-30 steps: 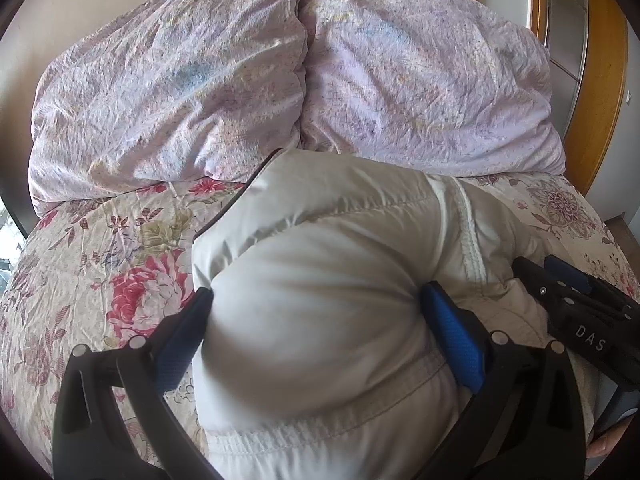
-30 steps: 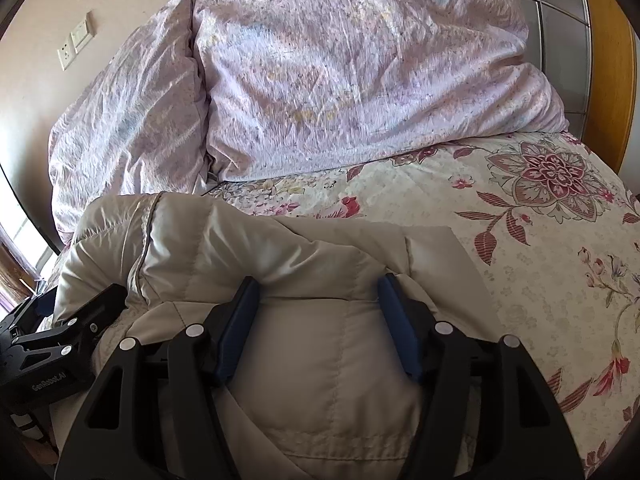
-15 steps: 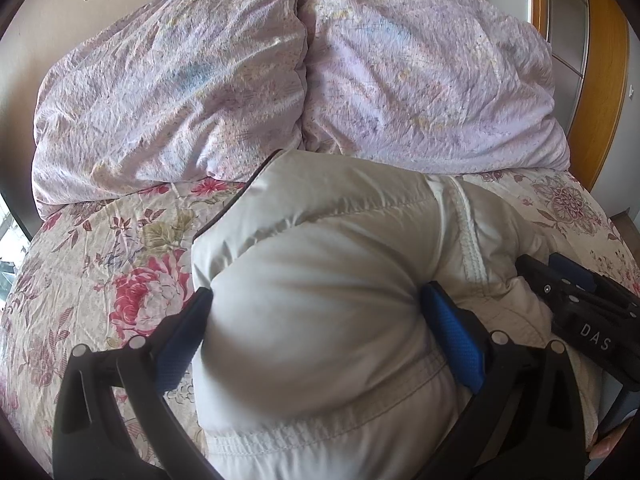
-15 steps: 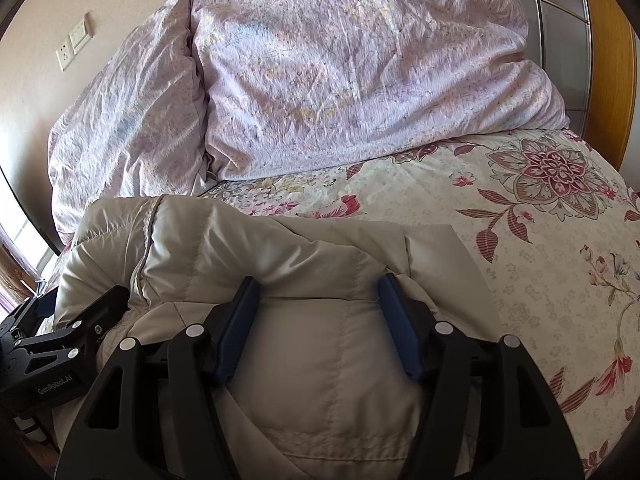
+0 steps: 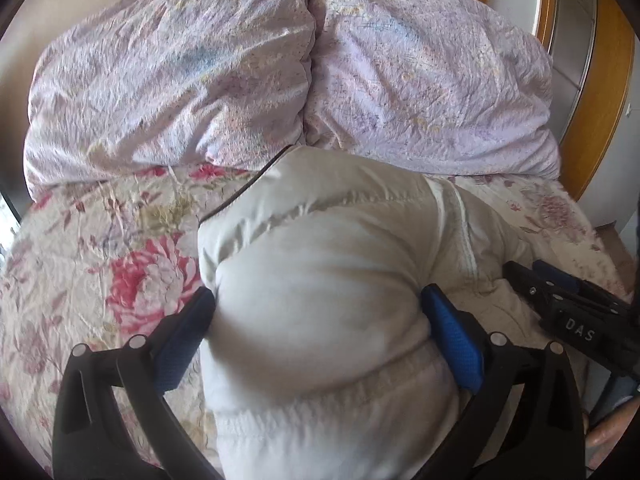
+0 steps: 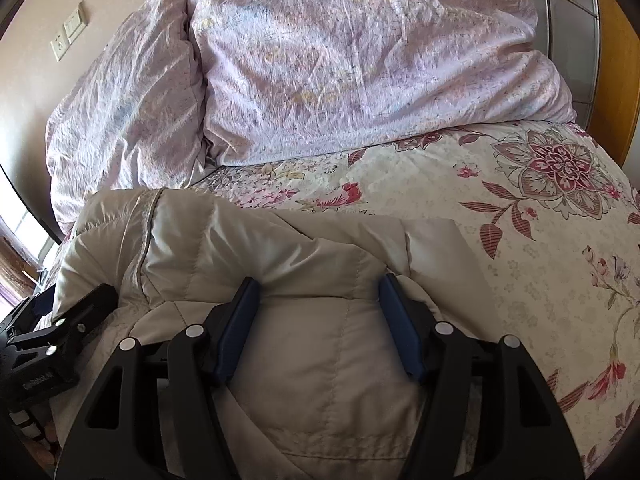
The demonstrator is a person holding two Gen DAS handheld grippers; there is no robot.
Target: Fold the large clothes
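The bed, under a floral bedspread, fills both views, and two lilac pillows are propped at its far end against the wall. At the near edge of the bed, in front of the pillows, lies the down jacket, a pale beige quilted garment bunched into a thick mound whose far tip just reaches the pillows.

By the look of it the jacket is light for its bulk, soft and springy. The filling will likely push back against any crease, and the smooth shell looks slippery, so a shallow pinch could slide off. The best hold is probably on stitched seams, the hem band or the zipper edge, where the fabric is thin and firm, not on a puffed panel.

The left hand-held gripper is clamped on a fat roll of the jacket, its blue pads pressed into either side of the bulge and kept wide apart by the padding. The right hand-held gripper grips a narrower fold on the jacket's right part in the same way, pads dented into the fabric at a seam. Each tool shows at the edge of the other's view, so they work close beside each other.

Against the frames from a second and half a second ago, almost nothing differs: both holds and the jacket's shape are the same. Only the left view has tilted a little, so the wall sockets have nearly slid out at the top.
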